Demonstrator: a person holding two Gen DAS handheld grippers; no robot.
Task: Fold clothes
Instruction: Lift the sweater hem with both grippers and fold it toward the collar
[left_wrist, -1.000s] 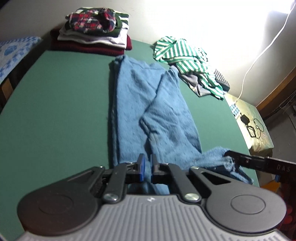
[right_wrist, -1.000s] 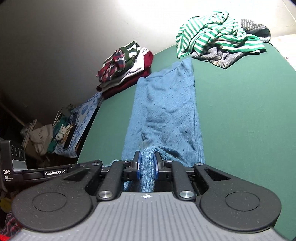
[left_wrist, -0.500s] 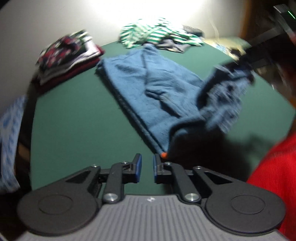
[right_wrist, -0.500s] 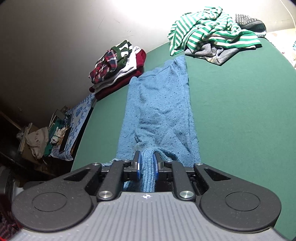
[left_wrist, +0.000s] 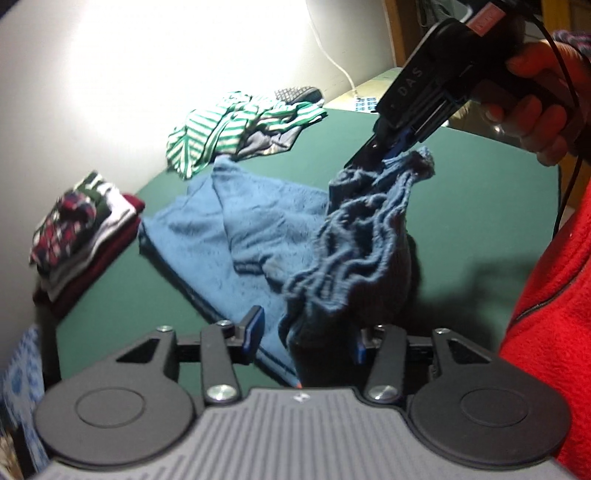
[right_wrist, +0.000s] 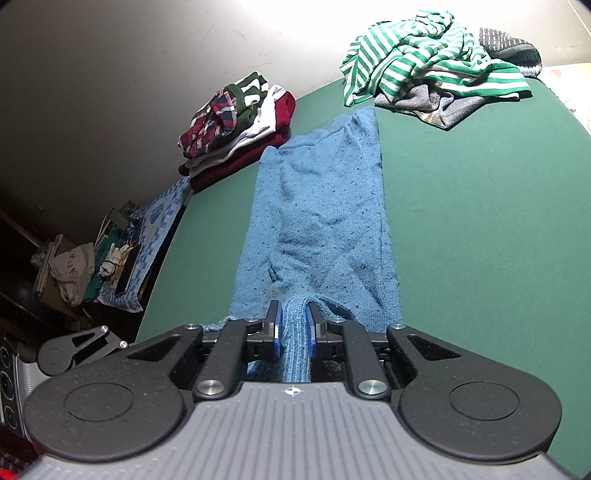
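A blue knit sweater (right_wrist: 325, 206) lies lengthwise on the green table (right_wrist: 480, 221). My right gripper (right_wrist: 293, 328) is shut on a bunched fold at its near end. The left wrist view shows that right gripper (left_wrist: 391, 144) from the side, in a hand (left_wrist: 535, 110). It holds the sweater's (left_wrist: 240, 229) near end up, so the cloth hangs in dark folds. My left gripper (left_wrist: 306, 338) is low in front of that hanging cloth. Its jaws are opening, the cloth's lower edge hangs between them, and the pads do not press on it.
A folded stack (right_wrist: 236, 122) with a plaid shirt on top sits at the table's far left. A green-striped heap (right_wrist: 424, 66) lies at the far right. A red fleece sleeve (left_wrist: 554, 295) fills the right edge. Clutter (right_wrist: 92, 258) lies beyond the table's left edge.
My left gripper has rolled and swung round toward the right gripper, and its jaws have gone from shut to wide apart. The right gripper has kept its hold on the sweater.
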